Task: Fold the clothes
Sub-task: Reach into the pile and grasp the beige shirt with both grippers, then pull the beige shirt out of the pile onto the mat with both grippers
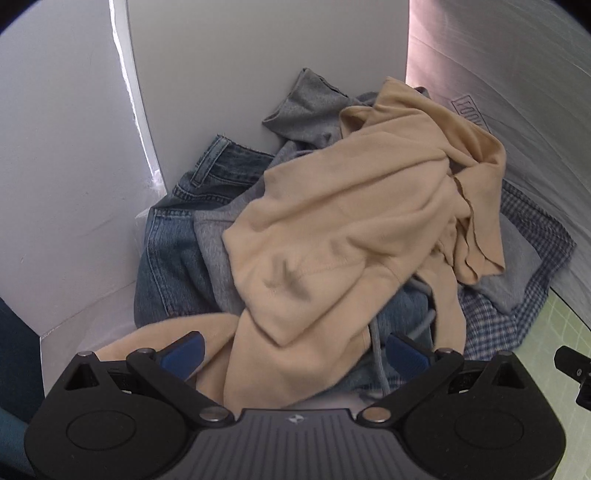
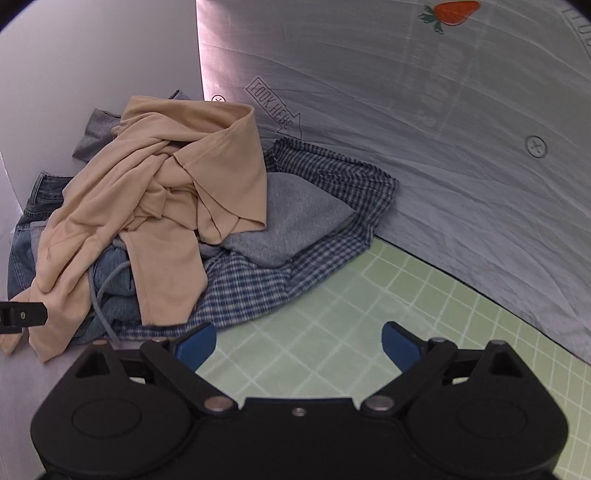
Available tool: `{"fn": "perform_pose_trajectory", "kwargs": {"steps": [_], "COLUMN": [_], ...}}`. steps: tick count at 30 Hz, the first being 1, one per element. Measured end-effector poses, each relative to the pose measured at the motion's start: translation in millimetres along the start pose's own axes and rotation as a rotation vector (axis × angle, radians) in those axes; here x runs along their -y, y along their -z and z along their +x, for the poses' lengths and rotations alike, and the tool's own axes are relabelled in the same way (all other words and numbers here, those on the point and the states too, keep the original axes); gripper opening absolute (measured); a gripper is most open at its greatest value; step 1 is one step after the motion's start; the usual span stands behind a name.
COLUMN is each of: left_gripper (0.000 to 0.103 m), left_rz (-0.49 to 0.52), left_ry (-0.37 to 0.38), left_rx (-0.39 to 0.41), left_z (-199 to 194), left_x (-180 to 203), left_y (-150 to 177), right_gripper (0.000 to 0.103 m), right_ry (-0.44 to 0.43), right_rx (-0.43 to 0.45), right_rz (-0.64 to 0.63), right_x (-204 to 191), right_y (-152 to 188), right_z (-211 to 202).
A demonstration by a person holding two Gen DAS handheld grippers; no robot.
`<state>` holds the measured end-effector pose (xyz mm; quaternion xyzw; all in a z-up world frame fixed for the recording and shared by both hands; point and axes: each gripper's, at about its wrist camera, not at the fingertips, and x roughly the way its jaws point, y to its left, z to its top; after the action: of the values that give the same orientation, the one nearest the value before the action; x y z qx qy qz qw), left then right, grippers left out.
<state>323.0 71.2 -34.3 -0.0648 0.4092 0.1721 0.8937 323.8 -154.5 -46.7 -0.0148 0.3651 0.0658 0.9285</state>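
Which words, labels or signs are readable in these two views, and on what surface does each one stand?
"LOOK HERE": inside an arrow outline printed on the grey sheet, right wrist view.
Partial arrow print: same sheet, left wrist view; cut off, not readable.
Letters at the top right edge: cut off, unreadable.
Carrot picture and circled crosses: signs, no words.

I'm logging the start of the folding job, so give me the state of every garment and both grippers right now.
Beige sweatshirt: crumpled, unfolded, on top of the pile.
Jeans: bunched at the pile's left, partly covered.
Grey hoodie: rumpled, mostly buried.
Blue checked shirt: spread loosely under the pile.
Left gripper: open, beige cloth lying between the fingers, not gripped.
Right gripper: open, empty, over the green grid mat.
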Motion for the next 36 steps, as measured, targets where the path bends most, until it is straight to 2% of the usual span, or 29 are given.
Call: {"fn": "perform_pose_trajectory", "kwargs": {"steps": [2,4,10,12,13,14,15,16,17,19,22,27,30,33,36], "left_gripper": [0.101,0.093,0.083,0.079,0.073,0.069,0.060,0.052,0.046,0.029,0.017,0.015,0.015,0.015,0.015], "left_rz": [0.004,0.003,-0.010,-0.015,-0.018,-0.017,-0.011,-0.003,0.007,0.022,-0.002,0.037,0.066,0.140,0.215], "left_ry": [-0.001,-0.010,-0.010,0.011,0.027,0.039,0.045,0.049,0.050,0.043,0.085,0.192,0.277,0.354,0.418], "left_rx": [0.002,0.001,-0.004,0.007,0.009,0.011,0.012,0.014,0.016,0.024,0.029,0.041,0.019,-0.007,-0.072], "left_z": [19,36,68,70,70,69,66,63,60,51,31,-18,-49,-84,-114], "left_x": [3,7,16,14,13,12,13,15,17,20,16,18,28,47,66], "left_y": [-16,-28,-39,-37,-36,-36,-36,-36,-36,-35,-33,-18,2,38,94], "right_gripper": [0.090,0.089,0.079,0.070,0.064,0.052,0.044,0.028,0.014,0.008,0.006,0.005,0.005,0.005,0.004], "right_ry": [-0.040,-0.080,-0.114,-0.112,-0.125,-0.142,-0.158,-0.174,-0.177,-0.159,-0.134,-0.051,0.035,0.149,0.270], "right_rx": [0.012,0.033,0.088,0.092,0.100,0.110,0.120,0.132,0.148,0.176,0.190,0.213,0.209,0.193,0.162], "right_rz": [0.007,0.001,-0.136,-0.156,-0.164,-0.173,-0.181,-0.197,-0.215,-0.224,-0.163,-0.082,-0.041,0.012,0.080], "right_x": [-7,-15,-47,-53,-54,-55,-56,-57,-58,-59,-47,-17,9,45,87], "right_y": [-22,-39,-70,-75,-75,-75,-74,-72,-67,-59,-50,-27,0,42,100], "right_z": [28,55,126,142,145,146,148,147,144,136,112,51,11,-37,-94]}}
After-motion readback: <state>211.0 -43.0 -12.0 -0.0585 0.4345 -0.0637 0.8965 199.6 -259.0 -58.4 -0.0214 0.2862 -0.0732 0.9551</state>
